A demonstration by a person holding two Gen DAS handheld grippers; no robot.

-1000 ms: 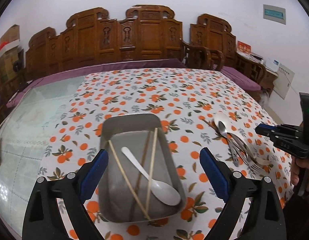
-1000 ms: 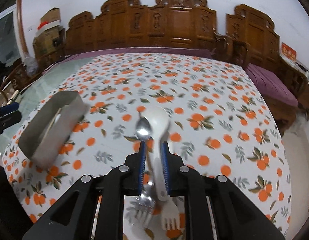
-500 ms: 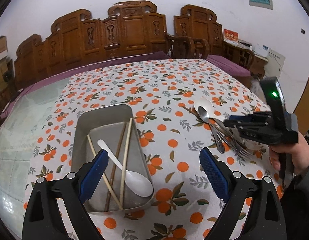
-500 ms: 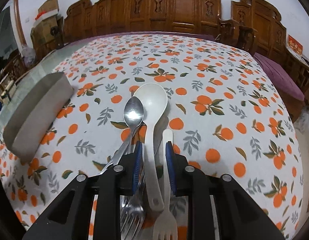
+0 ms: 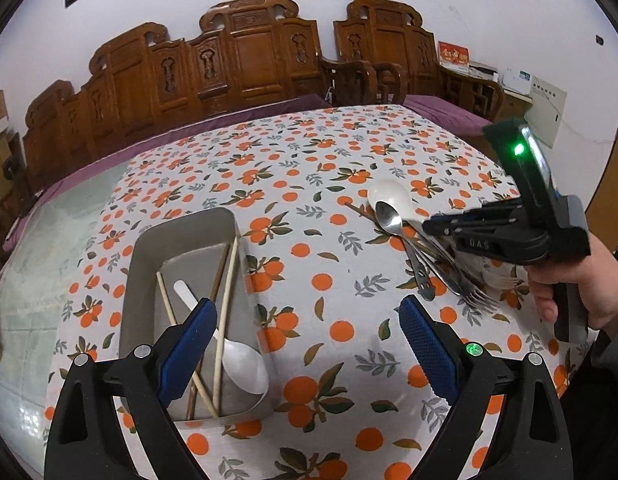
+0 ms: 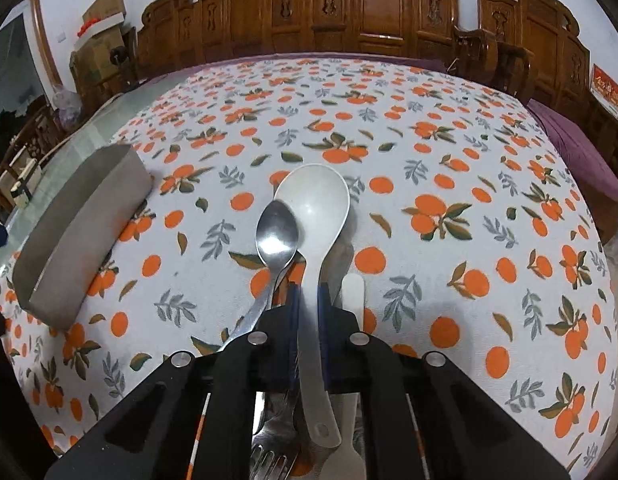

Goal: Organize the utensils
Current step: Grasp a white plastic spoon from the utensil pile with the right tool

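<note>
The metal tray holds a white spoon and several chopsticks. It stands on the orange-print tablecloth, left of a loose utensil pile with a steel spoon. Carved wooden chairs line the far wall. The left gripper hangs wide open near the tray. The right gripper has just been closing and now pinches the large white ladle spoon's handle.
</note>
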